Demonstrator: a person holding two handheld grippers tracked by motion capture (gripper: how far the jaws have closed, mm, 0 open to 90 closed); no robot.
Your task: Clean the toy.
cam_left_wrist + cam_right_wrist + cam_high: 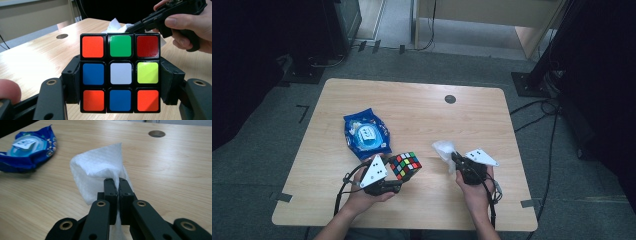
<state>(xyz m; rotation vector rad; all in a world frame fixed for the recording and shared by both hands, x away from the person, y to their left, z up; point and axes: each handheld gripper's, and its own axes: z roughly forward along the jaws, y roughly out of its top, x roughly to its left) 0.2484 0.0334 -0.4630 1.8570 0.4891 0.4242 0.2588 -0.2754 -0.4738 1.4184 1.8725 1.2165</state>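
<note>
Both grippers were already loaded. Left gripper clamped the puzzle cube by two opposite sides, its jaws spread to the cube's width, one scrambled face of orange, green, red, blue, white and yellow tiles turned back toward the hand. Right gripper had its jaws pressed together on a fold of a white wipe, most of the sheet standing up loosely ahead of the tips. Seen from above, the wipe sat close beside the cube without yet touching it, both low over the wooden table. Farther out, beyond the left gripper, lay the blue wipes pack. Judging from this, pulling a wipe and picking up the cube looked finished; the wiping of the cube's faces appeared not yet begun, with every face left to clean.
</note>
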